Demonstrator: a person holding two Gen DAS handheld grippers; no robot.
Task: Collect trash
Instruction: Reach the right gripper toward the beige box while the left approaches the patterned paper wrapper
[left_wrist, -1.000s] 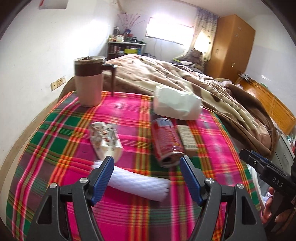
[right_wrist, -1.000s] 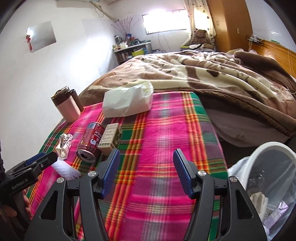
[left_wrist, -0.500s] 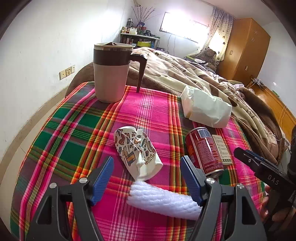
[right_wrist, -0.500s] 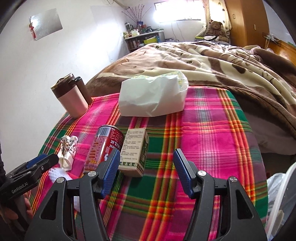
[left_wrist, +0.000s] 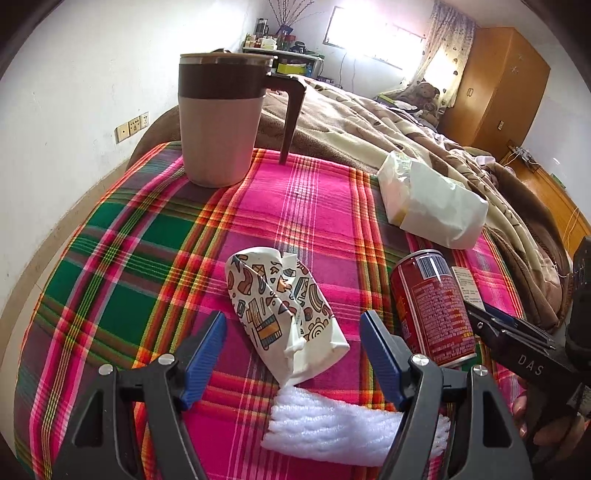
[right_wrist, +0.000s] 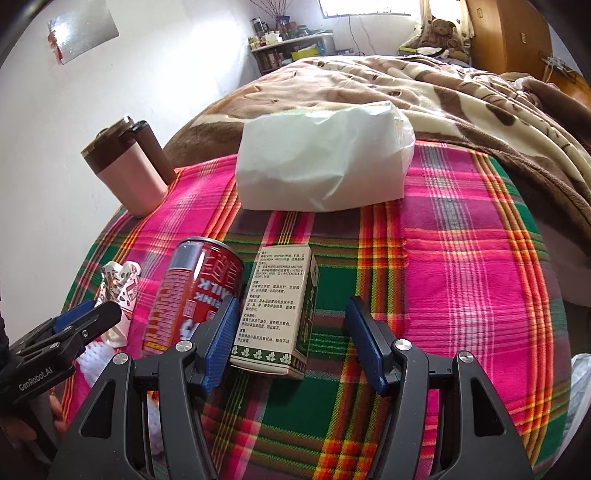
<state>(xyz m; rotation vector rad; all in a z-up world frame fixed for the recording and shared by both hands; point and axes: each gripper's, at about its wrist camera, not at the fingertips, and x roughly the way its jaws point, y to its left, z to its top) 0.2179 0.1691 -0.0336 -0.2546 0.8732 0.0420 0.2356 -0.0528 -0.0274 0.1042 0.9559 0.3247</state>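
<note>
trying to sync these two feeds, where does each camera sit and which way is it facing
Left wrist: sits on the left gripper, looking down and forward along its open fingers at the crushed paper cup and foam sleeve; the right gripper and a hand show at the right edge.
Right wrist: sits on the right gripper, facing the small box between its open fingers; the left gripper shows at the left edge.
Shared: red can, mug, white bag, plaid cloth, bed.
</note>
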